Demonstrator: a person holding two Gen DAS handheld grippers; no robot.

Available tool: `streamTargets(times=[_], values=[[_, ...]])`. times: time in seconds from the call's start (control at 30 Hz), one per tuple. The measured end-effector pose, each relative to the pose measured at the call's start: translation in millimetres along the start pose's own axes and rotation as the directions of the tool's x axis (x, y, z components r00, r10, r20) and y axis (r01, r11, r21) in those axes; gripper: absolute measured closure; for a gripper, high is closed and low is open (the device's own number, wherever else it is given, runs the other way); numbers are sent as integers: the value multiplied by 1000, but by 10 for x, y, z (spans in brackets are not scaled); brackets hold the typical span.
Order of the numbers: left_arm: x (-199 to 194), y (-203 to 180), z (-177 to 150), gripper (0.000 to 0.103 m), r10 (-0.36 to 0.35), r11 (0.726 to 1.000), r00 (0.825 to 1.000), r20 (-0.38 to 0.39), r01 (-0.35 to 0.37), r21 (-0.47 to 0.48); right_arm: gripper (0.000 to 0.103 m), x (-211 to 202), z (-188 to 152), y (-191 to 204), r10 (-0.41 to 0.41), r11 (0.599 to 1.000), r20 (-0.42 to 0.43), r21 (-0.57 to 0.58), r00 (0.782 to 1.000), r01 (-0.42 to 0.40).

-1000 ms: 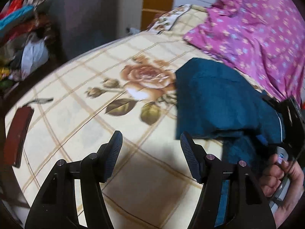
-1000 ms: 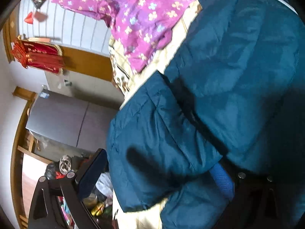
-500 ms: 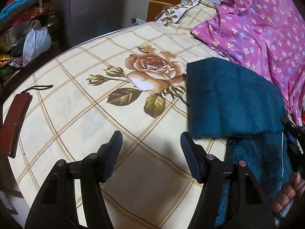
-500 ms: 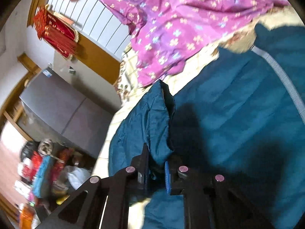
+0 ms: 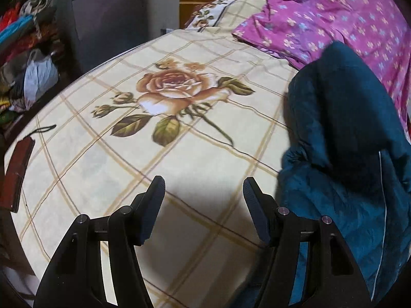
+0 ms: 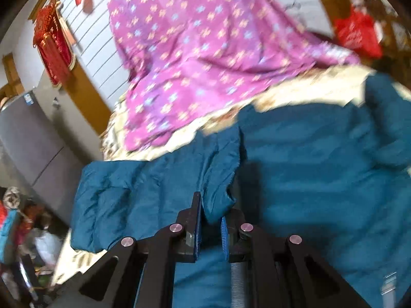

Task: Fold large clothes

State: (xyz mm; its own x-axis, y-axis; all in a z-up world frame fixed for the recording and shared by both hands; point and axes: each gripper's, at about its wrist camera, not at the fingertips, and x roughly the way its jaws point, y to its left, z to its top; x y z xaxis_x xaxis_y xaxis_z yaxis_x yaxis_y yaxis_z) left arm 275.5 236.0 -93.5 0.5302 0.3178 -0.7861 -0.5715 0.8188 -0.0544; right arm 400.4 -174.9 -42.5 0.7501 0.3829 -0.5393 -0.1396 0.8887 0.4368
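Note:
A dark teal padded jacket (image 5: 346, 154) lies on the bed at the right of the left wrist view, one part lifted and draped over the rest. My left gripper (image 5: 204, 192) hovers open over bare sheet just left of the jacket, nothing between its fingers. In the right wrist view my right gripper (image 6: 210, 220) is shut on a bunched fold of the teal jacket (image 6: 321, 166), raised above the spread body of the garment. A thin white piping line runs along the jacket's edge.
The bed wears a cream checked sheet (image 5: 128, 159) printed with a rose. A purple flowered quilt (image 5: 334, 20) is heaped at the far right. A dark red flat case (image 5: 15, 172) lies at the bed's left edge. Piled clothes and bags (image 5: 28, 59) and a grey cabinet (image 5: 108, 7) stand beyond.
My right gripper closed on a fold of the jacket and lifted it up and across. The left gripper slid over the sheet, still open. The person's hand left the left wrist view.

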Motion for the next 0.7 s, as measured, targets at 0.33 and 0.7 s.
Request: streamTargets(times=[0.33, 0.7], values=[[12, -538, -125, 40, -10, 997, 1000, -12, 11, 70, 91, -155, 250, -1041, -169, 985, -4, 44, 986, 169], [65, -747, -217, 40, -6, 991, 999, -32, 10, 132, 91, -80, 60, -1676, -94, 977, -89, 182, 992, 109]])
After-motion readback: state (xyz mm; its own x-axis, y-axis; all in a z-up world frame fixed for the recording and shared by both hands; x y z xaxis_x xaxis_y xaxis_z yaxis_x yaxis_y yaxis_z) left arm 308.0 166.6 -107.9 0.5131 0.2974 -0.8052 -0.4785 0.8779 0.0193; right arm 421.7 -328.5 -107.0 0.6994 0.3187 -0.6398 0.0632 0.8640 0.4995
